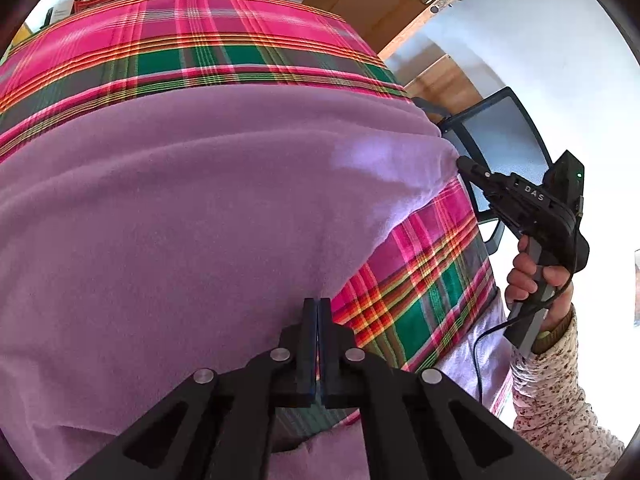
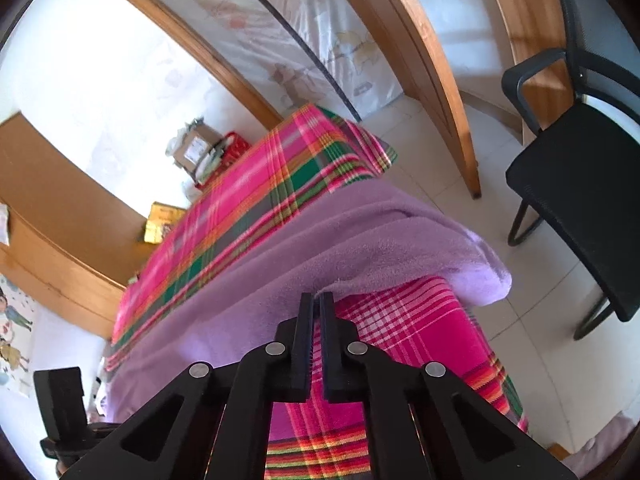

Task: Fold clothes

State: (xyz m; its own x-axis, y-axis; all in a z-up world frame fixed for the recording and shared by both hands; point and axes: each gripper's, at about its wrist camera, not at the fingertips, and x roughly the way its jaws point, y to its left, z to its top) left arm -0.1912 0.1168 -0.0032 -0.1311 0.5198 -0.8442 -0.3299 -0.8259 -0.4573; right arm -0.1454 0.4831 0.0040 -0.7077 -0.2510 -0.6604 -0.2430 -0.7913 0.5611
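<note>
With both grippers, left (image 1: pixel 319 304) and right (image 2: pixel 317 298), clenched on the fleece (image 1: pixel 180 208) edge, lift evenly, keeping it taut over the plaid (image 1: pixel 192 36).

White walls (image 2: pixel 100 60), pale tiled floor (image 2: pixel 440 184), wooden door (image 2: pixel 432 80), black chair (image 2: pixel 580 168)

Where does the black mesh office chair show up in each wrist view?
Left wrist: the black mesh office chair sits right of centre, partly hidden behind the right gripper and the lilac fleece.
Right wrist: it fills the right edge, on the tiled floor.
Shared landmark: the plaid tablecloth.
</note>
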